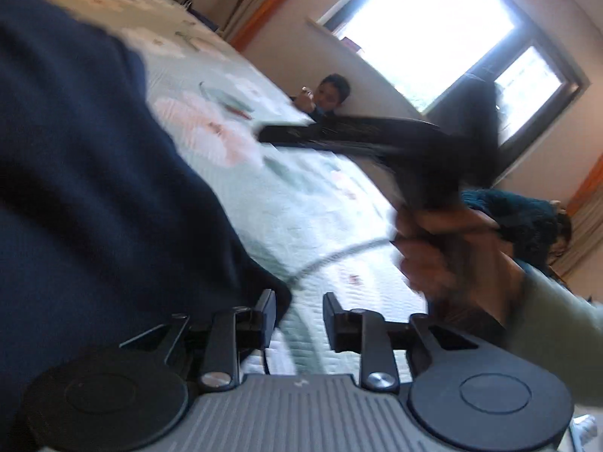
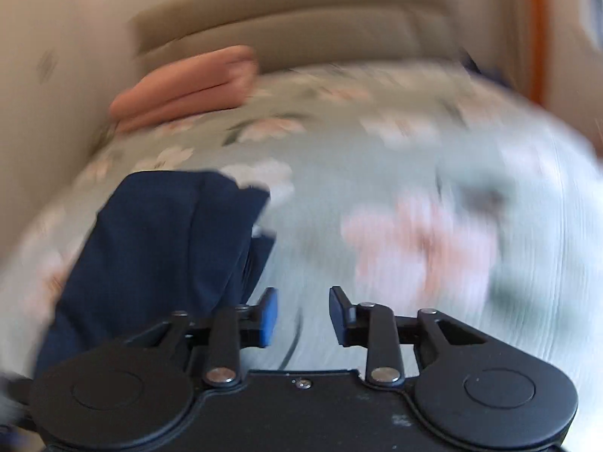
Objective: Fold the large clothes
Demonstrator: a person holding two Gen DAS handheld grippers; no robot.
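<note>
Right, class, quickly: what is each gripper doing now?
Left gripper: open, holding nothing.
Right gripper: open, holding nothing; navy garment lies beside it.

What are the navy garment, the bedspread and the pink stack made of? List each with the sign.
Navy garment: probably soft matte woven or knit cloth; it drapes in loose folds without shine.
Bedspread: seemingly quilted cotton-like fabric; fine stitched ribs, printed flowers.
Pink stack: likely folded soft textile; rounded layered edges, though blurred.

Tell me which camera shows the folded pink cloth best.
The right wrist view. There the folded pink cloth lies in plain sight at the far left of the floral bedspread, near the headboard, though blurred by motion. The left wrist view shows nothing of it: the navy garment fills that side of the picture.
</note>
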